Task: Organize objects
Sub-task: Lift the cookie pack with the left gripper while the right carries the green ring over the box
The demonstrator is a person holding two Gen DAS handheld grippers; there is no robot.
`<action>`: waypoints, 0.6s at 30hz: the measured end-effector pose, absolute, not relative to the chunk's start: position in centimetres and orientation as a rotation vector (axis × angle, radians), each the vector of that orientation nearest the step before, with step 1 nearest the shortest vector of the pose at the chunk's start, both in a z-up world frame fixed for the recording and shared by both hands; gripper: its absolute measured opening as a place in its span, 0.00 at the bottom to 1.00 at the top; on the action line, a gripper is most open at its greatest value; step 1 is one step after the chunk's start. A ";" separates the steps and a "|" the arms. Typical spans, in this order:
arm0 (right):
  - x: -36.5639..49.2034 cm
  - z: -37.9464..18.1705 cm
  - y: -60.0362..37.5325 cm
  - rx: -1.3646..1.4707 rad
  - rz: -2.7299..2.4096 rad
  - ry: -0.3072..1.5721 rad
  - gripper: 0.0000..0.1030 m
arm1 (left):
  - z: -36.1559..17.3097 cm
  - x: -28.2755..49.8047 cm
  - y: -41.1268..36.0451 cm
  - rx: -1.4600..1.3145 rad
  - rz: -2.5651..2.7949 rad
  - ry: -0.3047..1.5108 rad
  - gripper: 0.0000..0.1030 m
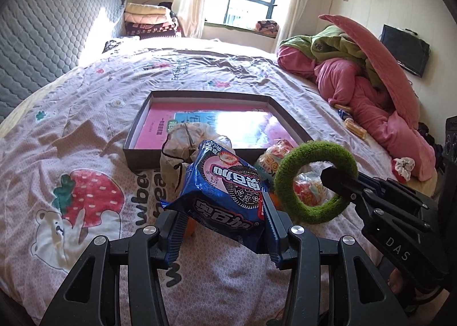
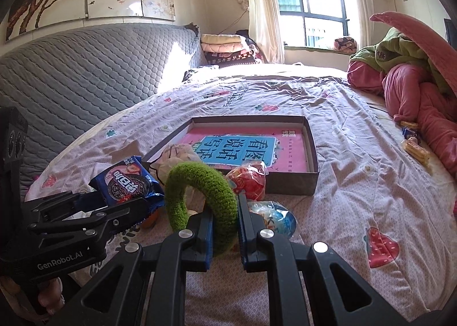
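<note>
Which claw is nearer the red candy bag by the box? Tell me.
Right. The right claw, gripping the green ring, sits just in front of the red candy bag; the left claw, holding the cookie pack, is further left.

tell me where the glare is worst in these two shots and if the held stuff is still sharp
Left wrist view: sunlight blows out the book cover inside the box; the cookie pack stays sharp. Right wrist view: the book reads clearly, glare sits on the far bedsheet, and the green ring is crisp.

Black gripper [image 1: 222, 229] frames, blue-padded fingers [image 2: 206, 236], silver screws
</note>
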State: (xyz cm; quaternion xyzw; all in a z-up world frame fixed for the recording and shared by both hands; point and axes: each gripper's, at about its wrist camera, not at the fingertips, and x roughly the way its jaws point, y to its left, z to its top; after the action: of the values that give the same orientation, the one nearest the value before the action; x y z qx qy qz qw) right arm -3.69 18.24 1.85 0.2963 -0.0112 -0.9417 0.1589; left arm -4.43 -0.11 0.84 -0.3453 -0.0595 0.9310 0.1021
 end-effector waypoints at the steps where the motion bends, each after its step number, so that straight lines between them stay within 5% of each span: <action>1: -3.8 1.9 18.3 0.845 -2.694 -0.031 0.14 | 1.0 -4.6 -0.2 -1.014 2.752 -0.177 0.48; 18: -6.2 3.2 18.3 0.766 -2.727 -0.008 0.14 | 2.1 -7.3 -1.5 -0.973 2.812 -0.202 0.48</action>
State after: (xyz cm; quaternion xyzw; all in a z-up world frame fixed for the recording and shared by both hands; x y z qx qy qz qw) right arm -6.21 18.27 3.20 0.2672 -0.0026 -0.9513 0.1537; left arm -7.28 -1.49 2.10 -0.3251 -0.0675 0.9399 0.0796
